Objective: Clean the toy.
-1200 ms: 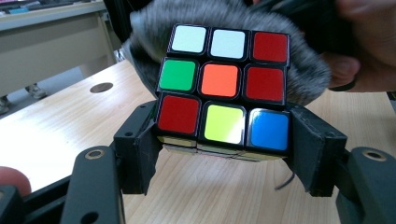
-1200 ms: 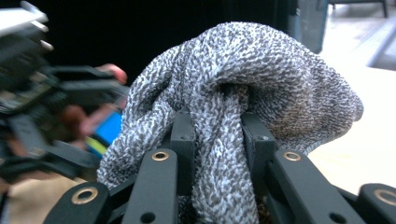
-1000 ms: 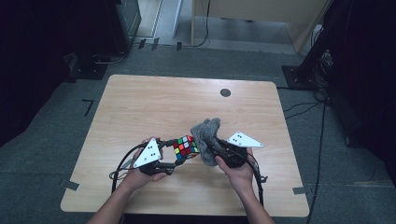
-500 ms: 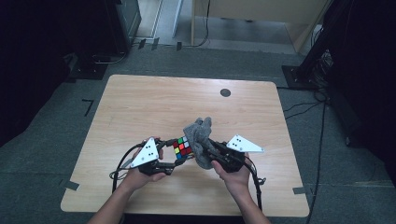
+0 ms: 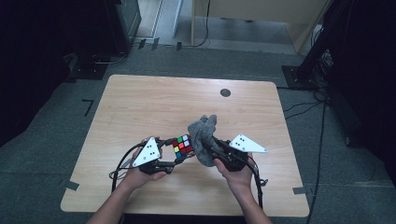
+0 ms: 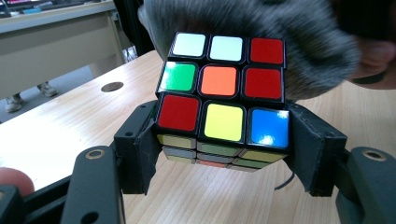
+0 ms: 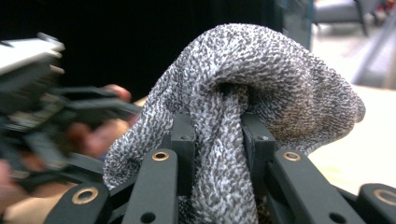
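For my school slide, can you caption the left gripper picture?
Left gripper fingers clamp a scrambled puzzle cube beside a grey cloth.

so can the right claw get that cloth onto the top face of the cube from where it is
Probably yes. The right claw is shut on the grey cloth, which already hangs right beside the cube. The left claw grips the cube by its sides, leaving the top face uncovered.

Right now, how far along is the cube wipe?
Done: left gripper clamps the cube, right gripper pinches the grey cloth. In hand: cloth pressed against the cube's far side. Left: the coloured faces toward the camera look unwiped; nothing set down on the table.
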A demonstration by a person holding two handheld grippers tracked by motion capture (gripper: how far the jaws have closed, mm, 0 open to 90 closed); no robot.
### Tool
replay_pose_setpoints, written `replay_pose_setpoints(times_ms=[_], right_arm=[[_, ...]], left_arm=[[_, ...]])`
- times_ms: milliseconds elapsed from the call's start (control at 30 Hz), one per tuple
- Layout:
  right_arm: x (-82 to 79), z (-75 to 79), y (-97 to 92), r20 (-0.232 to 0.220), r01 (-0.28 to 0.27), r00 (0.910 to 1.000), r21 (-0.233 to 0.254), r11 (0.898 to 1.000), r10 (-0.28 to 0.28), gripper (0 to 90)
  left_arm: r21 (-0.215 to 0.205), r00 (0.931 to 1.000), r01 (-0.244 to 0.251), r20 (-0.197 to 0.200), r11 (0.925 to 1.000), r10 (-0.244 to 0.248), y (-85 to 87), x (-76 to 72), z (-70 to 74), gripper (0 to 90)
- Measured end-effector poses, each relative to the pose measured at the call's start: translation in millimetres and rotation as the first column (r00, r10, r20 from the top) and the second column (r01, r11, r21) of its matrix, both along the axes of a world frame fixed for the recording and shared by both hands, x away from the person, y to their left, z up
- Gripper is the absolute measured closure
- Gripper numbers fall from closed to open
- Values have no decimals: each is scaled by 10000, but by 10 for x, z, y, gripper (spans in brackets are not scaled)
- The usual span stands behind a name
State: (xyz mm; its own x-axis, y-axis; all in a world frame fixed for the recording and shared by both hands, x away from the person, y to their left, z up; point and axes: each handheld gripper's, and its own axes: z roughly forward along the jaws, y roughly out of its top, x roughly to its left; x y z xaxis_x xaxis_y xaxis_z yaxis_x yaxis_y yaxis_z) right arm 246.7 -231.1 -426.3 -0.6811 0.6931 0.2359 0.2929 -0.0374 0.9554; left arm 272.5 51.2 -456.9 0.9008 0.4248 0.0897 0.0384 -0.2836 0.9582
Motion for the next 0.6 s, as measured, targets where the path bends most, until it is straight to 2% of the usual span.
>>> replay_pose_setpoints(times_ms=[67, 133, 233, 300, 333, 367, 400, 467, 533, 600], right_arm=[[-30, 7, 51, 105, -386, 9992, 135, 9992, 385, 717], [-17, -33, 80, -29, -406, 9992, -1, 9992, 406, 715], [42, -142, 38, -489, -170, 9986, 196, 9997, 179, 717], [85, -224, 15, -721, 26, 9974, -83, 10000, -32, 719], [114, -260, 7, -873, 172, 9960, -393, 9991, -206, 720], [144, -291, -2, -1008, 299, 9942, -713, 9970, -370, 720], [165, -307, -23, -1119, 357, 9927, -789, 9962, -444, 721], [181, -265, -83, -1071, 529, 9925, -584, 9969, -589, 724], [148, -141, -101, -623, 683, 9954, -674, 9954, -725, 724], [76, -14, -43, 32, 531, 9986, -1100, 9925, -530, 723]], left_arm=[[-107, 10000, 56, -32, 9999, -56, 1, -3, 10, 340], [-203, 9999, 93, -74, 9997, -95, 12, -3, 19, 340], [-470, 9997, 139, -204, 9988, -148, 40, 10, 31, 340], [-422, 9998, 2, -182, 9991, -10, 55, 21, 32, 340], [-372, 9998, -99, -171, 9993, 92, 61, 28, 28, 340], [-261, 9996, -248, -123, 9994, 245, 63, 35, 25, 340], [-52, 9989, -474, -47, 9989, 474, 56, 43, 21, 340], [727, 9947, -1024, 178, 9921, 1014, 19, 65, 7, 340], [1380, 9884, -1512, 339, 9788, 1479, -27, 77, -17, 340], [1853, 9840, -1780, 409, 9664, 1735, -83, 79, -33, 340]])
